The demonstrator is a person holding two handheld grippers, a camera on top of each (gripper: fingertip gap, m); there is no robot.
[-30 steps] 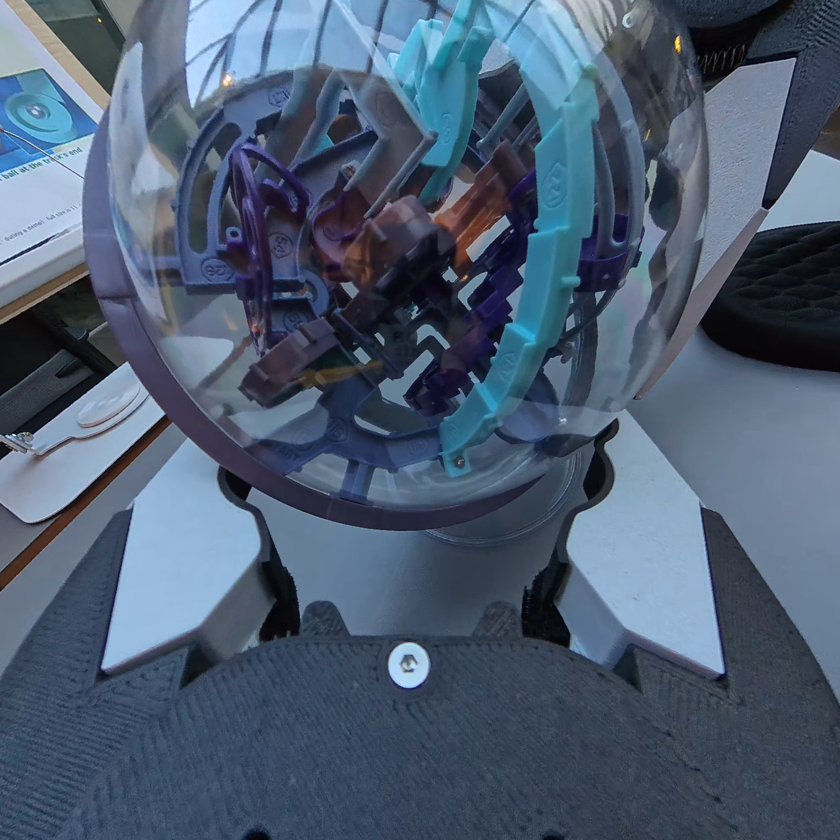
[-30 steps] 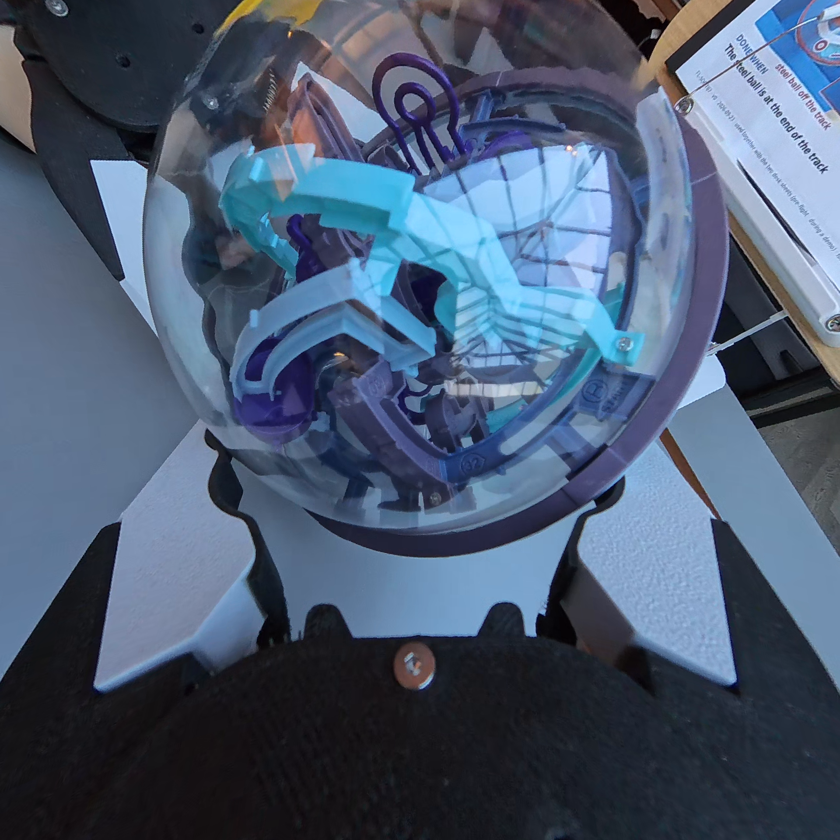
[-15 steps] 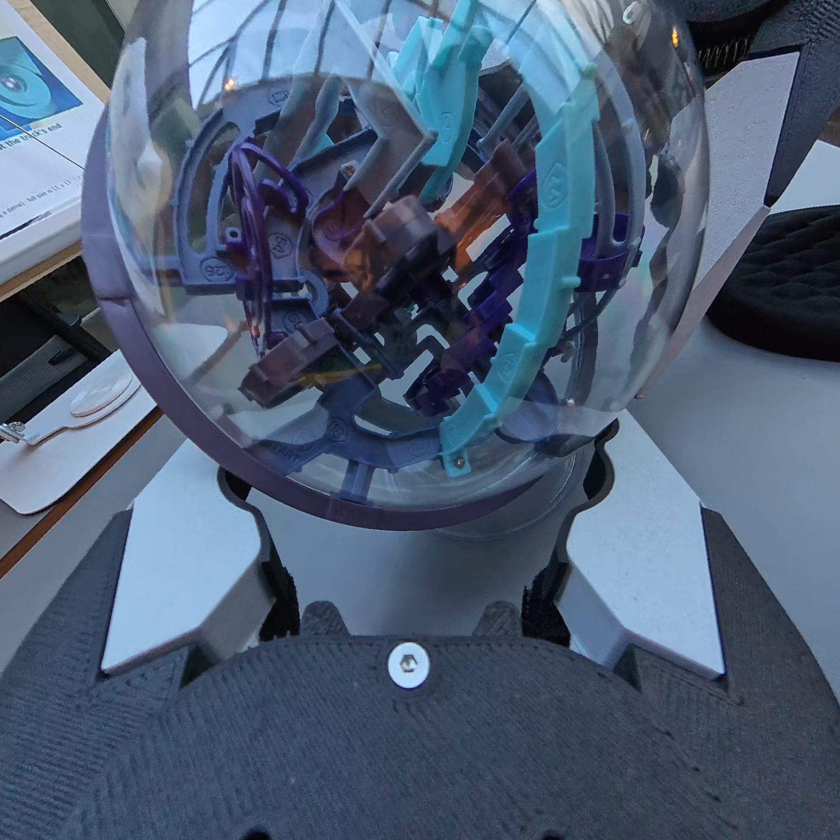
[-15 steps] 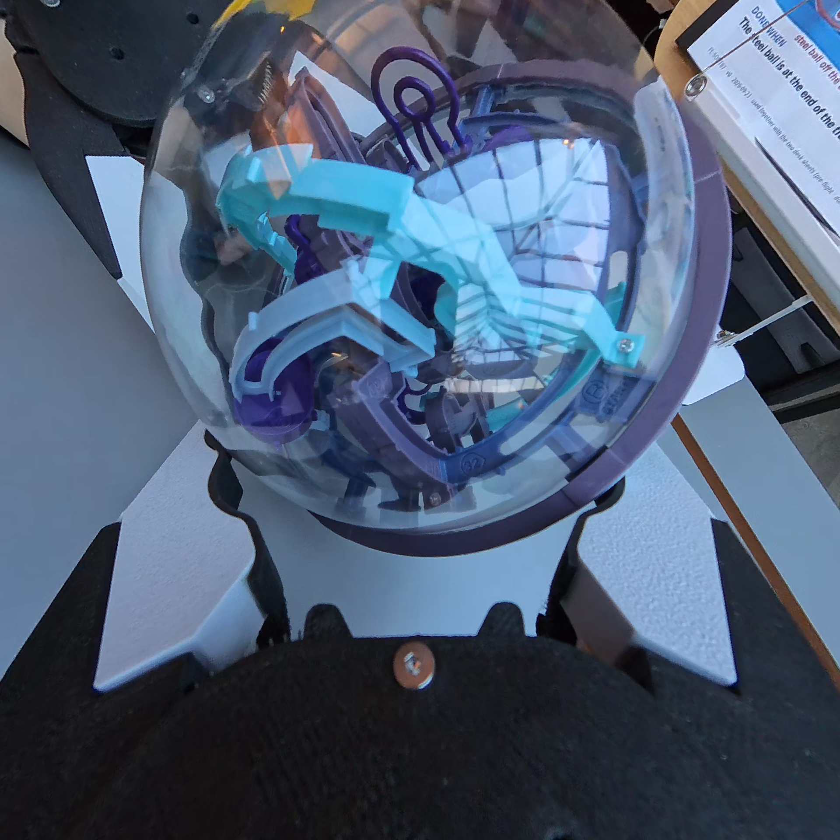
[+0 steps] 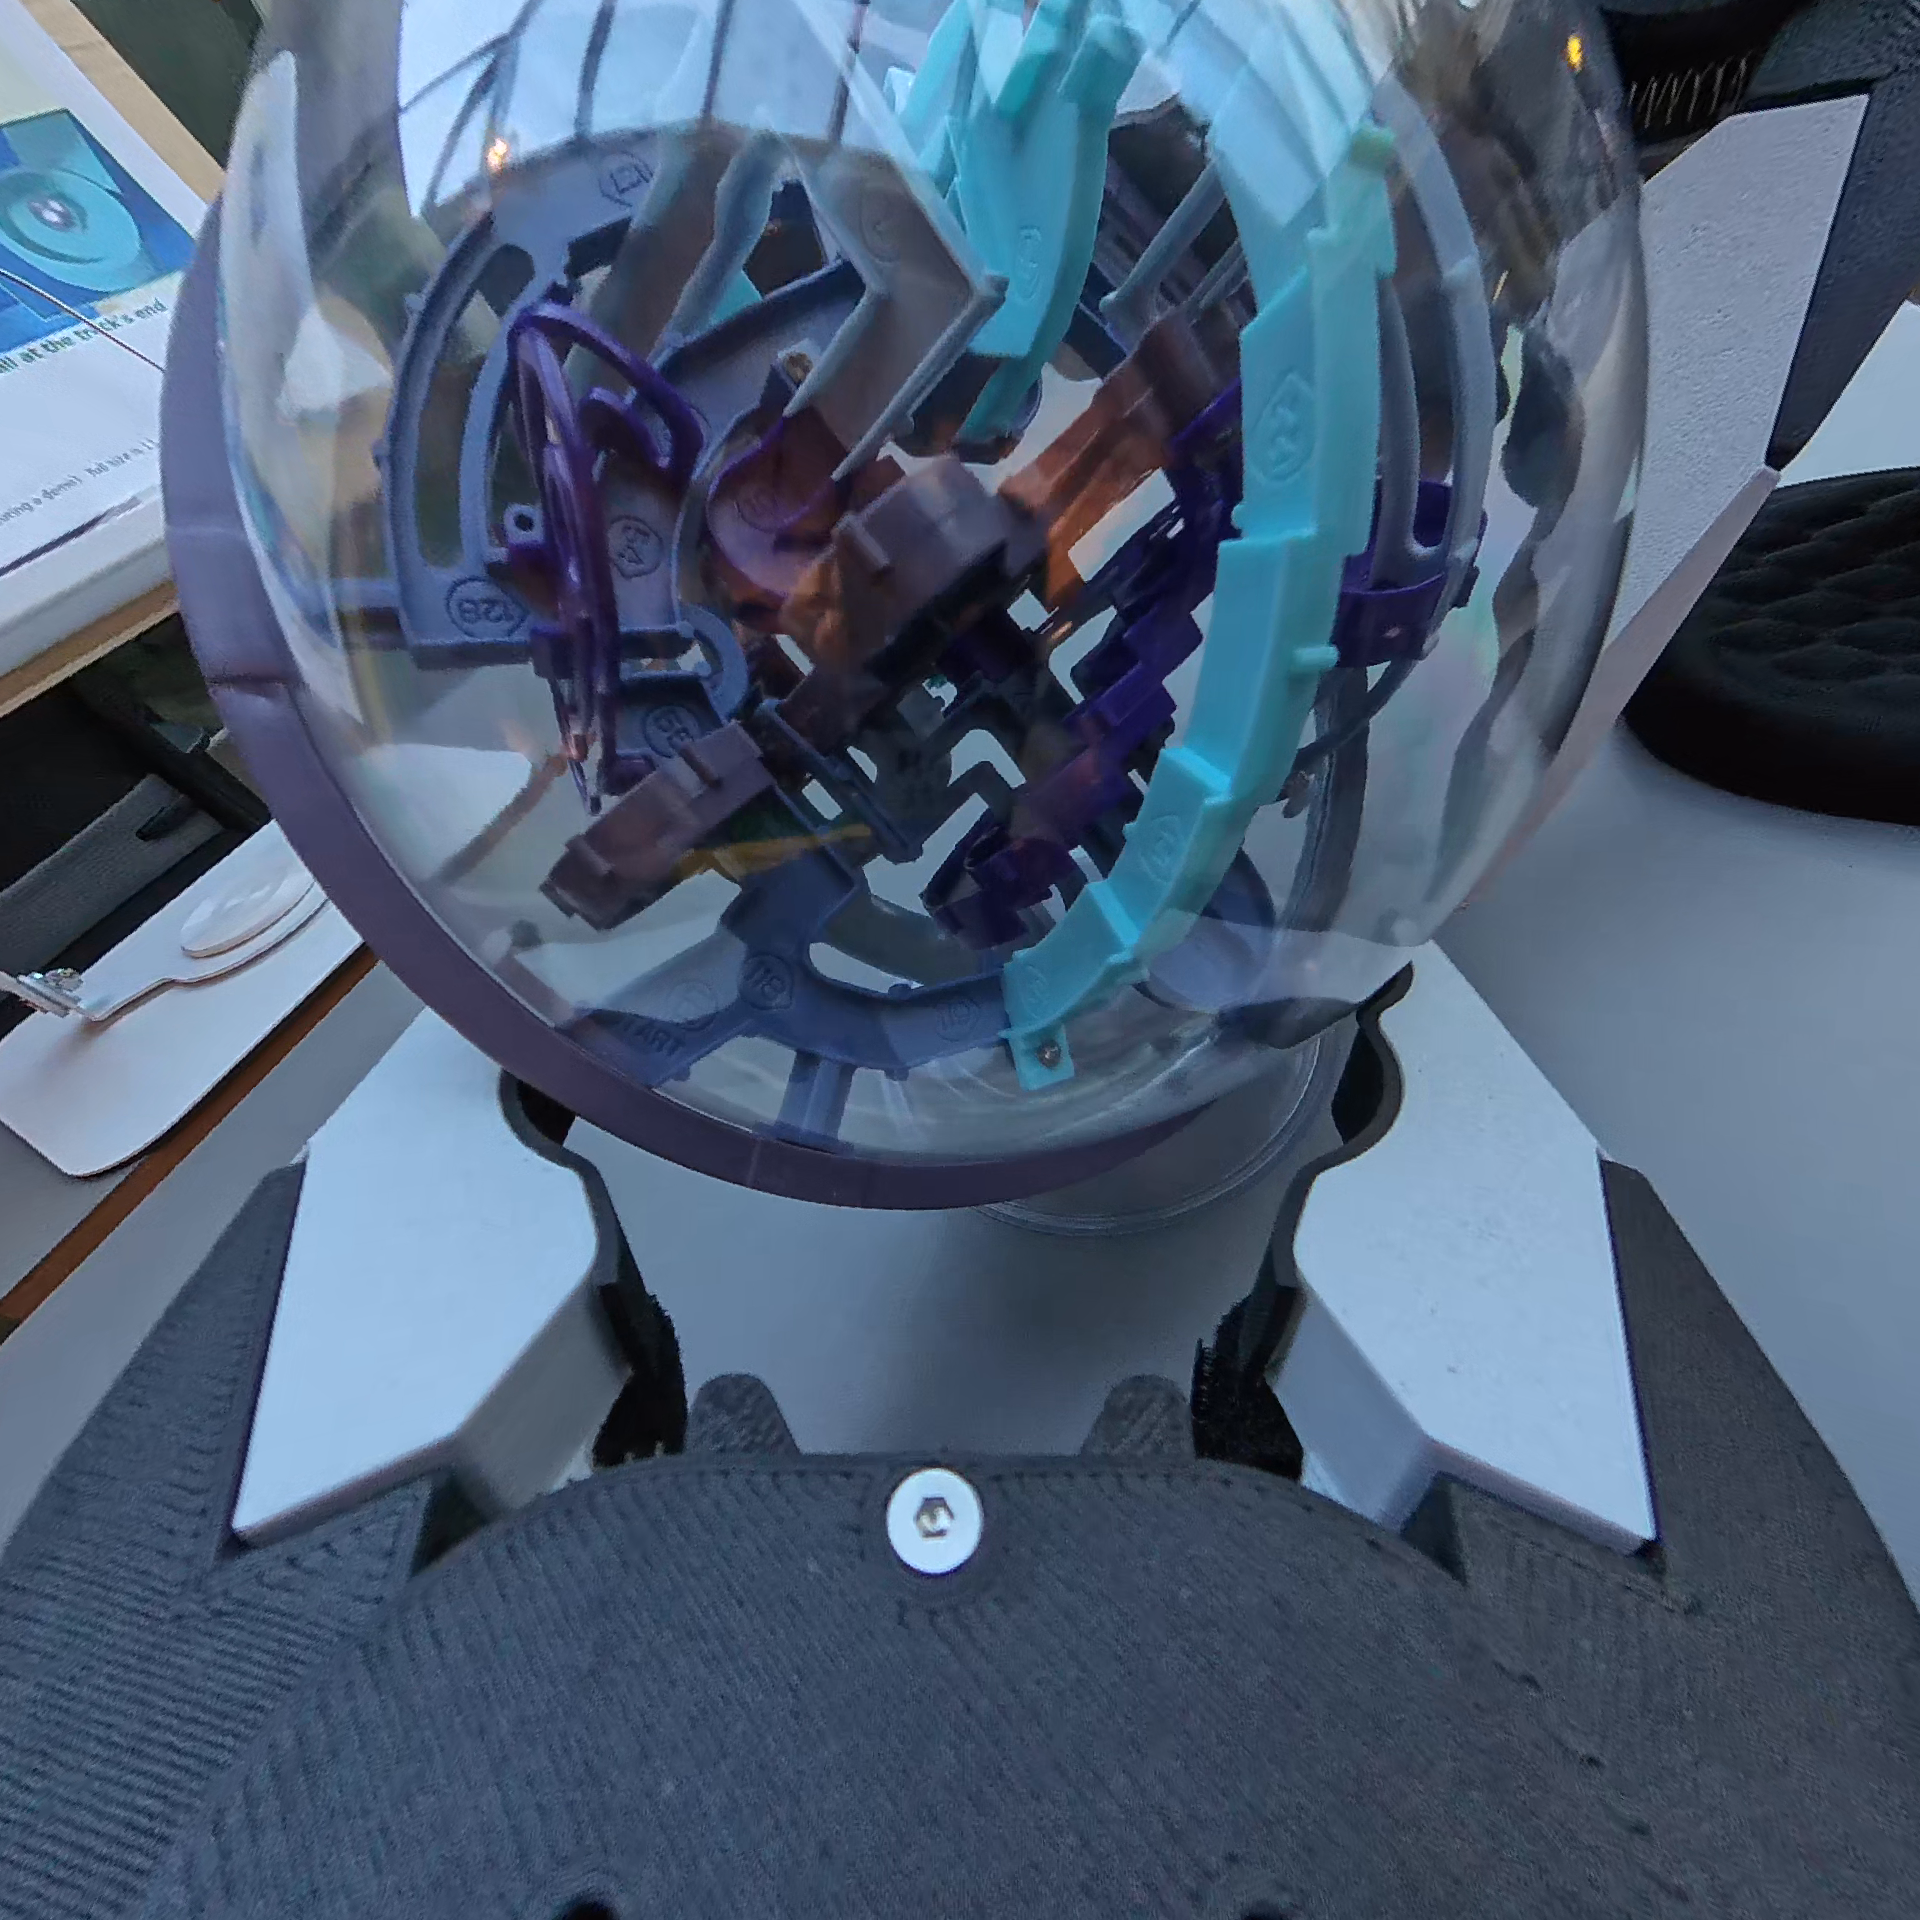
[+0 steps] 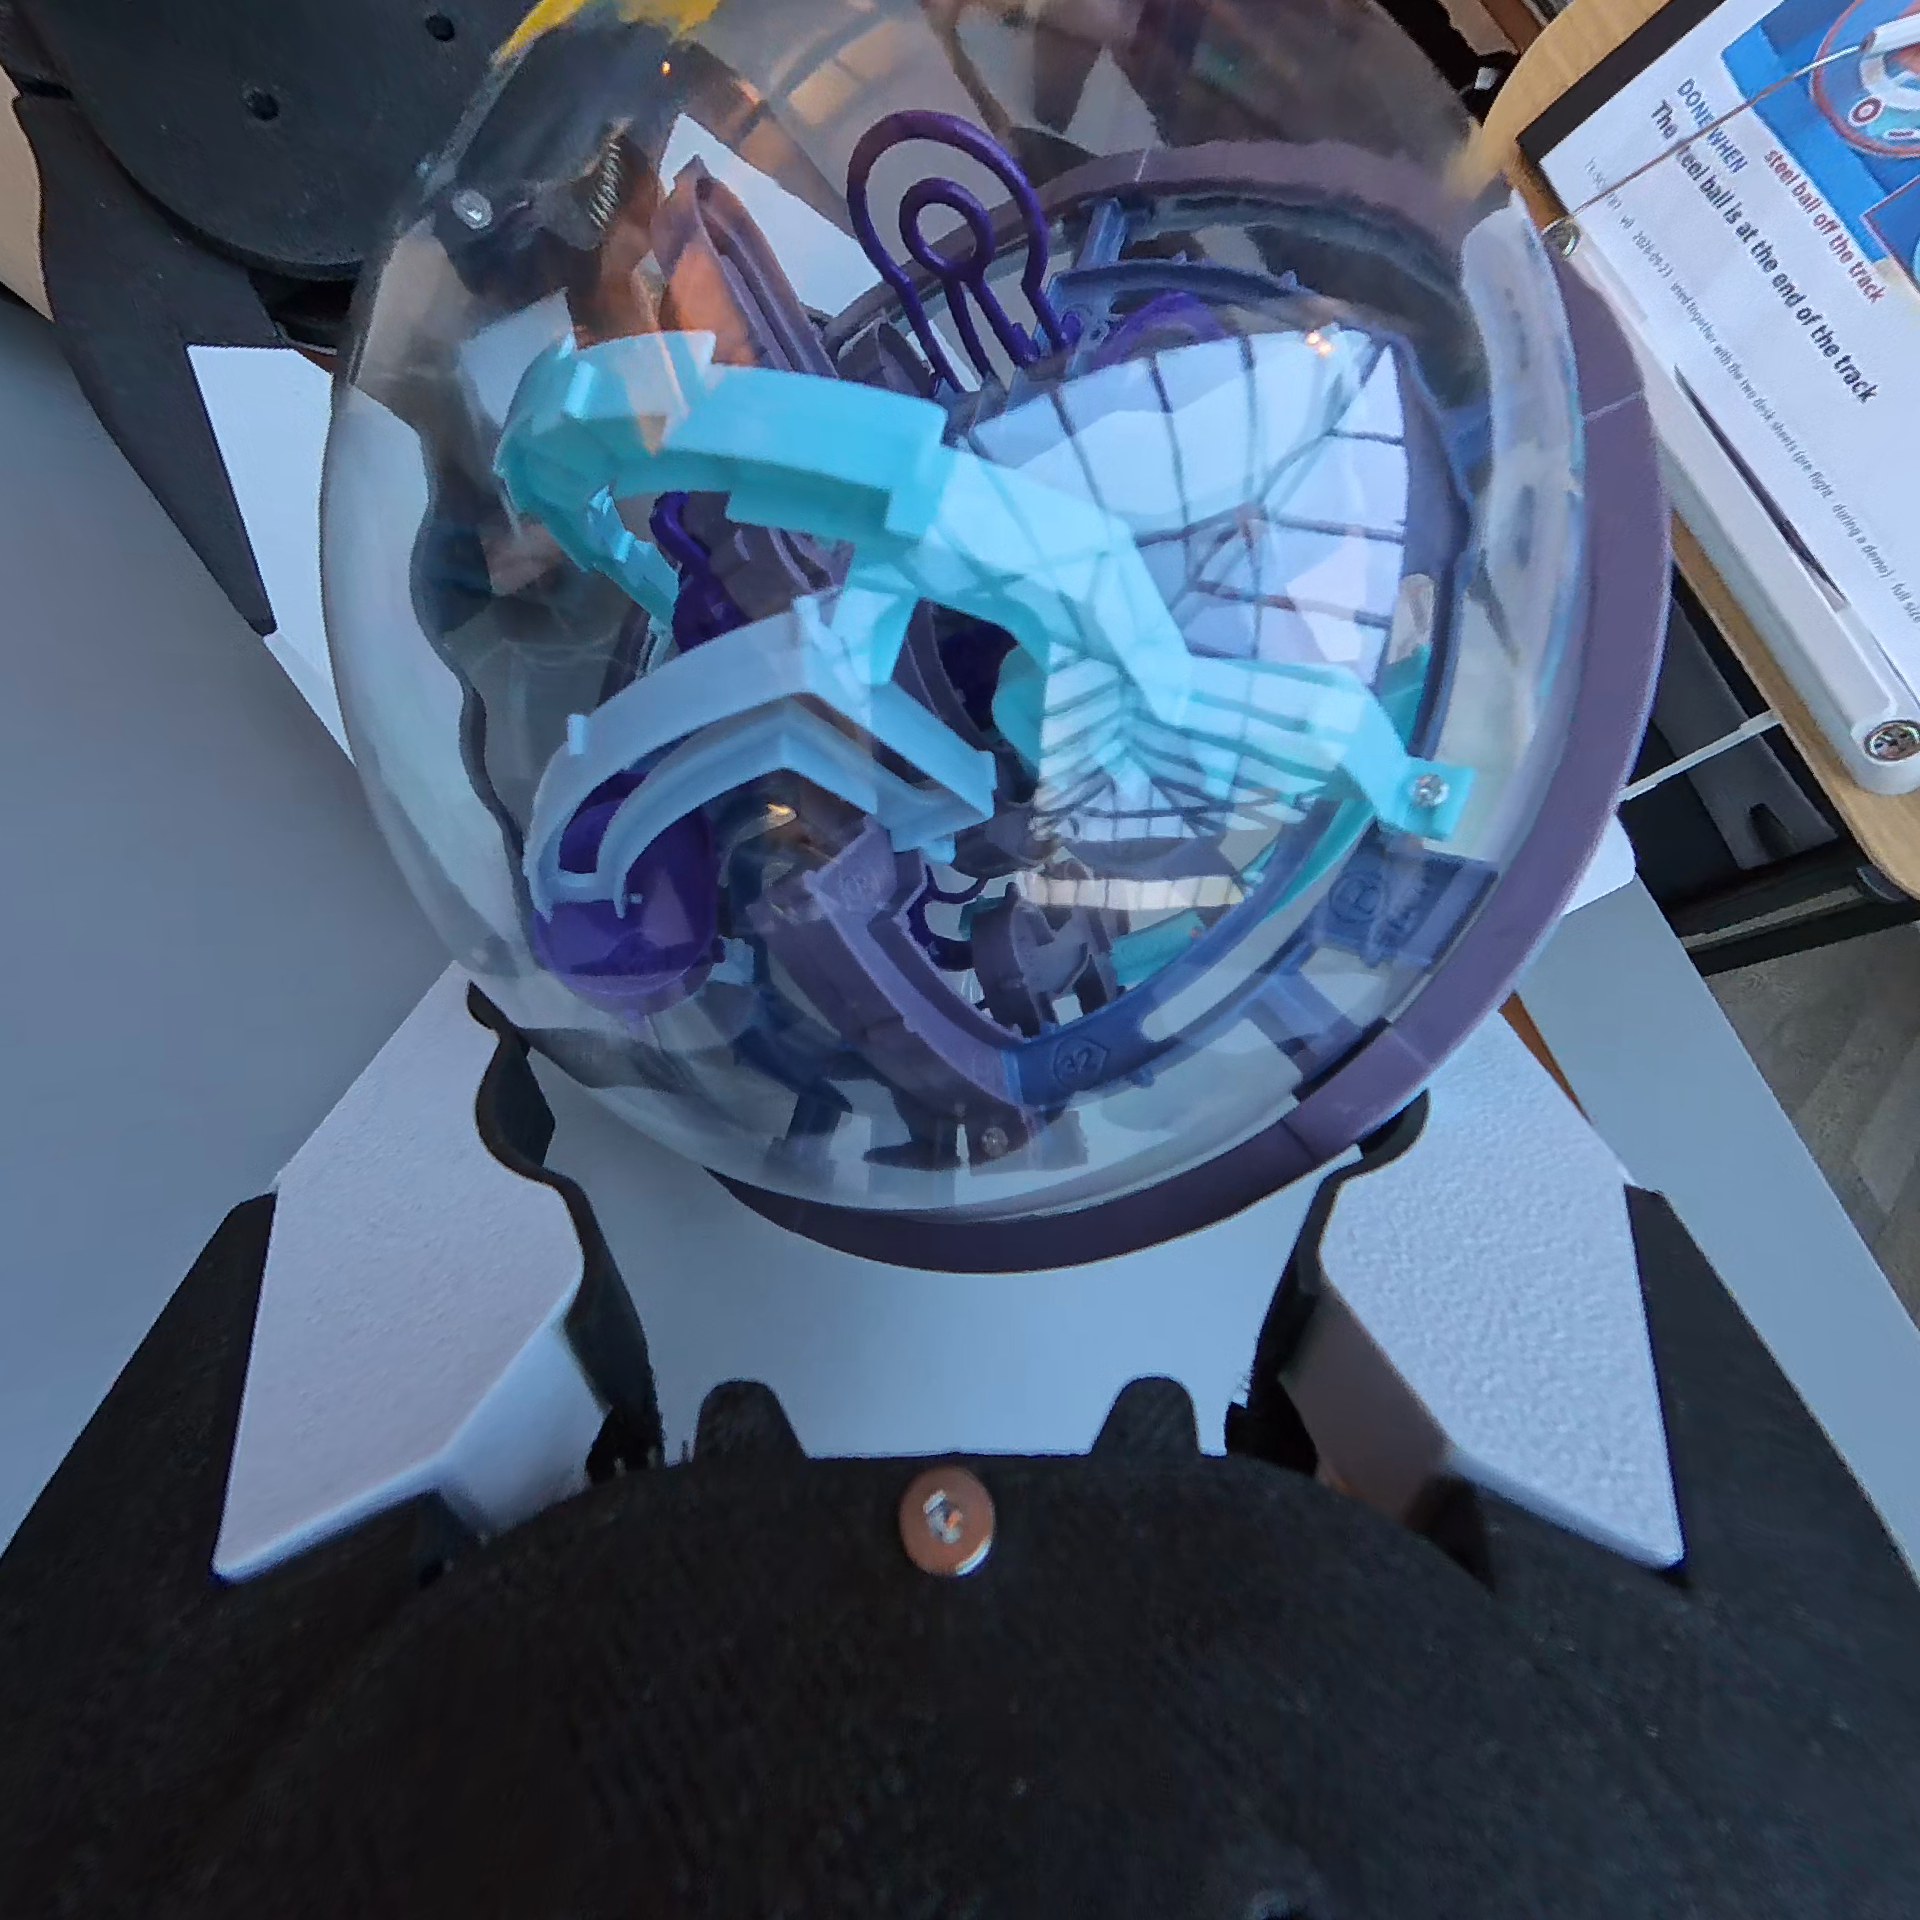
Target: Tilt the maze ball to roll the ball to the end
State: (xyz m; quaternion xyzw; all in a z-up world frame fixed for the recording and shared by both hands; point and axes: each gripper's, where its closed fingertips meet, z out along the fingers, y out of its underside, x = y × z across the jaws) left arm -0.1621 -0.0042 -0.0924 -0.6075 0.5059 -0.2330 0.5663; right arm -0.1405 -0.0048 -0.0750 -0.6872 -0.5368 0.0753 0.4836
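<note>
Maze ball [image 5: 894, 582]: one clear plastic sphere with a dull purple band [image 5: 249, 790] around its equator, packed with plastic tracks. I count one wide turquoise stepped track [image 5: 1247, 665] curving down the right side in the left wrist view, one dark blue numbered ring [image 5: 800, 997] along the bottom, several deep purple and brown segments at the core, and one pale grey-blue angled track [image 6: 748, 748] visible from the right wrist view. I cannot locate the small steel ball inside from either camera.

The sphere sits between two grippers, one on each side, above a grey table [image 5: 1683, 1039]. One clear round stand [image 5: 1174, 1164] shows just under the sphere in the left wrist view; I cannot tell whether the sphere touches it.

My left gripper [image 5: 940, 1081] has both white fingers [image 5: 436, 1330] spread wide around the lower part of the sphere, which fills the gap. My right gripper [image 6: 945, 1143] is spread wide in the same way, its white fingers [image 6: 416, 1351] flanking the band. Contact points are hidden beneath the sphere, so I cannot tell whether either one presses on it.

One printed instruction sheet [image 6: 1766, 343] lies on a wooden board at the table edge. One black mesh cushion [image 5: 1797, 644] lies on the table to the right.
</note>
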